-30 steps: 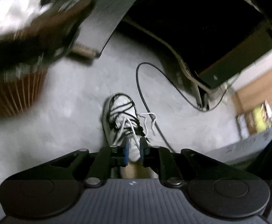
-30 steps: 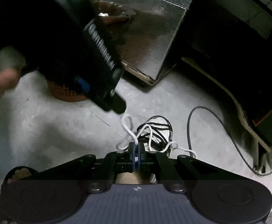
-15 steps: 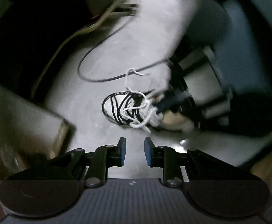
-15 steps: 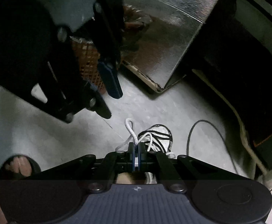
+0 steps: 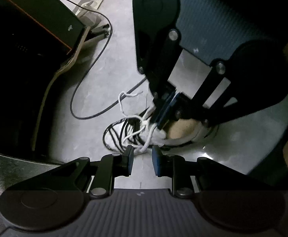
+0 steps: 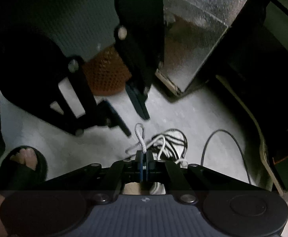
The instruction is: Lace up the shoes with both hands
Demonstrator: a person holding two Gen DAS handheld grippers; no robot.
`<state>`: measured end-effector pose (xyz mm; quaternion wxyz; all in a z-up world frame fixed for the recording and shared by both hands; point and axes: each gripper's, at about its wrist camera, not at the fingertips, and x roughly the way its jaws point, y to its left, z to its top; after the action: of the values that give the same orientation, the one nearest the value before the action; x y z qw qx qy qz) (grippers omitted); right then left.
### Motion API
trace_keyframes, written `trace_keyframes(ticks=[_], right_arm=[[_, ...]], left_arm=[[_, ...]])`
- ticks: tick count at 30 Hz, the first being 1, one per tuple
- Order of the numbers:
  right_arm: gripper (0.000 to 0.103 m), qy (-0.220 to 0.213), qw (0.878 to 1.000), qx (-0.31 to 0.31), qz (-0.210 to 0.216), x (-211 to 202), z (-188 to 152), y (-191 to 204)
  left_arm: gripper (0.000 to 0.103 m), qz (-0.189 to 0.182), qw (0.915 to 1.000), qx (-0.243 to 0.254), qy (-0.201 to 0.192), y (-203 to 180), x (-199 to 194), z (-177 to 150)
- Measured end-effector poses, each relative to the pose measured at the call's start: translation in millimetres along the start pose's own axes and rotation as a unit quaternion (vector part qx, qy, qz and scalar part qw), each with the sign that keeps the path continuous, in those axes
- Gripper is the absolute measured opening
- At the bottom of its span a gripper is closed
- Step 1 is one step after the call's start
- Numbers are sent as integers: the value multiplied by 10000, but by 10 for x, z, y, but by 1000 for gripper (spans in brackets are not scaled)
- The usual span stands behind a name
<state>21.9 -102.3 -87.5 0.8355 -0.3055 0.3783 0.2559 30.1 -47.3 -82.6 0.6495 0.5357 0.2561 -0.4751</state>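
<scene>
A white shoe with black stripes (image 5: 122, 136) lies on the grey floor, its white lace (image 5: 144, 132) loose across the top. In the left wrist view my left gripper (image 5: 142, 163) is open, just short of the shoe's side, with nothing between its pads. My right gripper (image 5: 165, 108) reaches down from above onto the shoe's tongue. In the right wrist view that right gripper (image 6: 144, 163) is shut on a loop of the white lace (image 6: 140, 136), which sticks up past the pads. The shoe (image 6: 171, 144) lies just beyond. The open left gripper (image 6: 131, 111) hovers ahead.
A black cable (image 5: 88, 83) curls on the floor beside the shoe. A dark speaker box (image 5: 37, 19) and a silver-faced panel (image 6: 199, 45) stand close. An orange mesh basket (image 6: 106, 75) sits behind. A person's foot in a black sandal (image 6: 25, 164) rests at the left.
My left gripper let go, opened and swung round to face the shoe from its side, closing in. My right gripper kept hold of the lace loop and barely moved.
</scene>
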Motion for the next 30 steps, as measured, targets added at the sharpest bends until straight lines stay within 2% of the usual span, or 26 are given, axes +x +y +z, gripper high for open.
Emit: trace_keyframes(ticks=[6,8,11,15,20,22,24,26,30], right_arm=[[4,-26,9991,-407,122,-46,35,19],[4,-46,9987,-472,168,-58,42,12],[4,-168,9981,-545,234,-104,65,21],[4,-128,9981,-531,289,-76,62,17],[8,-31,9993,-251,265,21,52,9],[11,0,9984,440,362,77,37,-90],[14,12,9890,1393,496,136,-30,-239],[15,28,9691,2404,548,198,-126,-395],[19,10,9282,3701,373,324,-294,-548]], left_arm=[[24,73,9985,505,-211,-98,-68,42],[21,55,9979,627,-142,-128,-36,16],[14,-16,9979,642,-89,-145,-8,-2],[6,-151,9992,358,-24,-106,3,-12],[5,-206,9995,213,116,-116,73,-62],[5,-152,9996,146,204,-111,130,-97],[5,-48,9995,39,299,-73,199,-155],[5,35,9992,-63,387,-37,274,-211],[5,170,9985,-20,526,-19,462,-263]])
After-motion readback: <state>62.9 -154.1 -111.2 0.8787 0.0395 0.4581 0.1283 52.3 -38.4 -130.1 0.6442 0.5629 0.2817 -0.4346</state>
